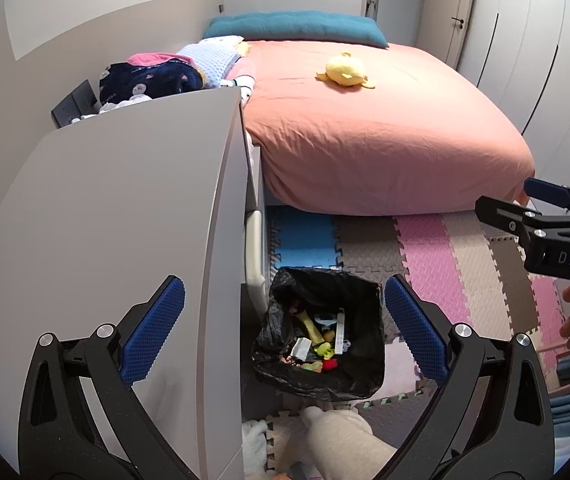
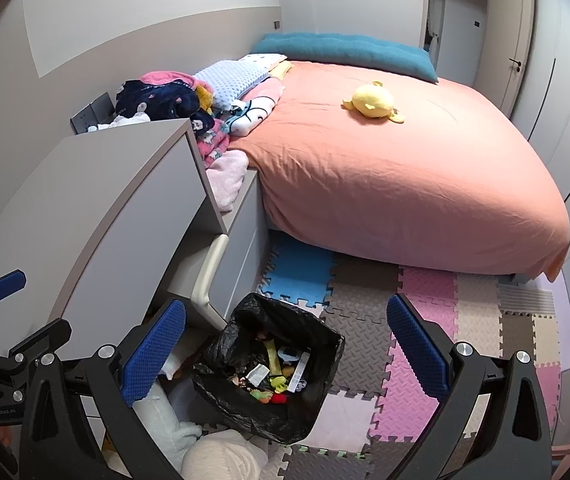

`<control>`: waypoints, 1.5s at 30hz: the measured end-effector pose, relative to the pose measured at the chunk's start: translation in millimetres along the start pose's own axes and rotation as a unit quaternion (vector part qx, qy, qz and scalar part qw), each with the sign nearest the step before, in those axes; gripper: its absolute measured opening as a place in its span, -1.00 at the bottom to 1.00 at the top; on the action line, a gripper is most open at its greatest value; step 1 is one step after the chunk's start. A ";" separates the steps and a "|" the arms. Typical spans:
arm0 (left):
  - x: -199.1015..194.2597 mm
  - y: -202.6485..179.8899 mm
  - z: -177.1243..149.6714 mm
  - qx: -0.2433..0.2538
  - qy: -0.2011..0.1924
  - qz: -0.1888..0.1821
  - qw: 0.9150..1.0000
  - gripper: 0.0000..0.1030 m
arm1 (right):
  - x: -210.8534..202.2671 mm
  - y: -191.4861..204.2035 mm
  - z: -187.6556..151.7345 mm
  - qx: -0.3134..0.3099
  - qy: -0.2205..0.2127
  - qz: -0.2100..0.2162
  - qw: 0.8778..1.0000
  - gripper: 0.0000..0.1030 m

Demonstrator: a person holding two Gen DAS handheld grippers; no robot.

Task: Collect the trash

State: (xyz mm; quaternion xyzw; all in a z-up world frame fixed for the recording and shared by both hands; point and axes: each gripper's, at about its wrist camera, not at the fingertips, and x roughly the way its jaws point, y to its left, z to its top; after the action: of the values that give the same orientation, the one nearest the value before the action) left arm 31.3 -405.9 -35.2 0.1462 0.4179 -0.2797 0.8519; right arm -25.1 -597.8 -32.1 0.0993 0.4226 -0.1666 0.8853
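On the foam-mat floor [image 2: 369, 320], just beside the corner of the grey counter [image 1: 125, 208], stands the trash bin [image 1: 325, 336], lined with a black bag whose edge folds over the rim. Inside lie the collected scraps: a pale yellow strip, a white stick, a small white wrapper, and green and red bits (too small to name with certainty). The bin sits in the gap between the counter's drawer front with its cream handle [image 2: 209, 276] and the open mat.

The left tongs [image 1: 285, 332] hang above the bin with their blue pads spread wide, holding nothing; one pad lies over the counter's top, the other over the mat. The right tongs [image 2: 285, 356] are likewise wide open and empty, framing the bin from the other side. Each pair shows at the edge of the other's view.

Behind the bin, the bed [image 1: 365, 132] with its salmon cover overhangs the mat; a yellow plush toy [image 1: 345, 72] rests on top, well apart from the bin, and a teal pillow [image 1: 297, 26] lies along the far end. A heap of clothes and blankets [image 2: 177, 100] crowds the strip between counter and bed. Something pale and fleecy [image 2: 225, 456] lies at the near edge, close to the bin. To the right of the bin the mat stretches open towards the wardrobe doors [image 1: 525, 40].
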 end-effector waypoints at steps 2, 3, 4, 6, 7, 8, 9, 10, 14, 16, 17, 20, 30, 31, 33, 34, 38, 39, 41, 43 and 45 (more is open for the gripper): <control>-0.8 0.9 0.4 -0.001 -0.001 0.001 1.000 0.88 | -0.5 0.6 -0.3 0.000 -0.001 0.002 1.000 0.95; -1.7 1.0 0.5 -0.001 -0.003 0.002 1.000 0.88 | -1.0 0.7 -0.3 0.001 -0.001 0.003 1.000 0.95; -2.1 1.8 0.9 0.000 -0.005 0.002 1.000 0.88 | -1.4 0.9 -0.1 0.001 -0.002 0.003 1.000 0.95; -3.6 1.8 1.2 0.001 -0.010 0.006 1.000 0.88 | -2.5 0.5 0.3 0.003 -0.005 0.004 1.000 0.95; -3.9 2.8 0.7 0.001 -0.010 0.005 1.000 0.88 | -2.6 0.6 0.5 0.004 -0.005 0.004 1.000 0.95; -3.8 3.2 0.8 -0.002 -0.009 0.003 1.000 0.88 | -3.0 0.2 0.5 0.004 -0.006 0.005 1.000 0.95; -3.7 4.3 1.0 -0.005 -0.008 0.001 1.000 0.88 | -3.6 0.1 0.4 0.005 -0.007 0.004 1.000 0.95; -3.6 5.5 0.9 -0.008 -0.008 -0.003 1.000 0.88 | -4.4 0.0 -0.1 0.005 -0.008 0.004 1.000 0.95; -3.3 6.0 -0.3 -0.007 -0.007 -0.005 1.000 0.88 | -5.3 0.5 -0.5 0.005 -0.008 0.004 1.000 0.95; -3.7 5.1 -0.8 -0.003 -0.006 -0.006 1.000 0.88 | -5.3 0.5 -0.6 0.006 -0.008 0.004 1.000 0.95; -4.4 4.6 -0.6 -0.002 -0.009 -0.005 1.000 0.88 | -5.3 0.5 -0.6 0.006 -0.008 0.005 1.000 0.95; -6.4 5.5 -0.3 -0.005 -0.013 -0.008 1.000 0.88 | -7.1 1.1 0.1 0.005 -0.009 0.005 1.000 0.95; -9.1 6.7 -2.4 -0.009 -0.015 -0.006 1.000 0.88 | -8.4 2.7 -0.2 0.005 -0.009 0.006 1.000 0.95; -9.2 6.4 -2.7 -0.007 -0.015 -0.006 1.000 0.88 | -8.5 3.0 0.0 0.005 -0.009 0.006 1.000 0.95; -9.3 4.6 -2.5 -0.003 -0.016 -0.003 1.000 0.88 | -8.7 3.3 -0.1 0.005 -0.009 0.006 1.000 0.95; -9.6 3.8 -2.5 -0.001 -0.017 -0.001 1.000 0.88 | -8.7 3.6 -0.3 0.004 -0.009 0.006 1.000 0.95; -10.0 1.2 -2.5 0.003 -0.019 0.005 1.000 0.88 | -8.9 4.1 -0.8 0.004 -0.009 0.006 1.000 0.95; -10.1 1.4 -2.5 0.003 -0.019 0.004 1.000 0.88 | -9.1 4.2 -0.9 0.004 -0.009 0.006 1.000 0.95; -10.5 2.1 -2.6 0.002 -0.020 0.004 1.000 0.88 | -8.8 3.8 -0.9 0.004 -0.009 0.006 1.000 0.95; -10.6 2.5 -2.6 0.002 -0.021 0.007 1.000 0.88 | -9.1 4.1 -1.0 0.004 -0.008 0.006 1.000 0.95; -11.0 2.7 -2.9 0.003 -0.022 0.008 1.000 0.88 | -8.8 5.5 -1.7 0.003 -0.008 0.003 1.000 0.95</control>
State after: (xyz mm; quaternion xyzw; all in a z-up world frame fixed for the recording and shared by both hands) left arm 25.6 -398.5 -28.2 0.1460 0.3972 -0.2771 0.8626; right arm -29.4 -590.3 -26.2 0.1018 0.4150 -0.1655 0.8888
